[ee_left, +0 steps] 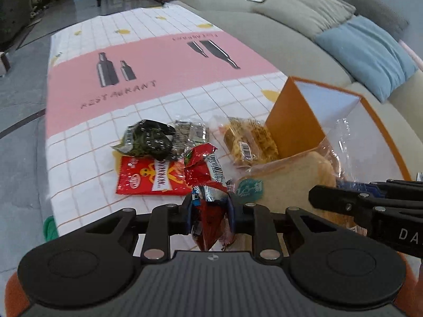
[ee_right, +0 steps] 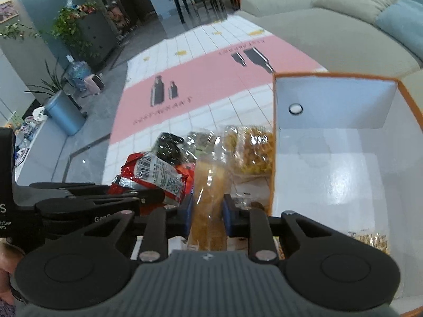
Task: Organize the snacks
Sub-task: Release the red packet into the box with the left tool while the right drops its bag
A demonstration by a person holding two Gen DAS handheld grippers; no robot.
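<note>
My left gripper (ee_left: 210, 208) is shut on a red foil snack packet (ee_left: 211, 222) held above the table's near edge. My right gripper (ee_right: 207, 208) is shut on a clear bag of sliced bread (ee_right: 208, 200), just left of the orange box (ee_right: 275, 132); the bread (ee_left: 298, 179) and the right gripper's body show in the left wrist view too. On the cloth lie a flat red packet (ee_left: 150, 177), a crumpled red packet (ee_left: 203, 163), a dark green packet (ee_left: 148, 138), a clear dark snack pack (ee_left: 190, 132) and a bag of yellow snacks (ee_left: 248, 142).
The orange box (ee_left: 293, 121) has a white inside and stands open at the right, with a golden packet (ee_right: 375, 240) in its near corner. A beige sofa (ee_left: 264, 34) with cushions runs along the table's far right. The floor lies off the left edge.
</note>
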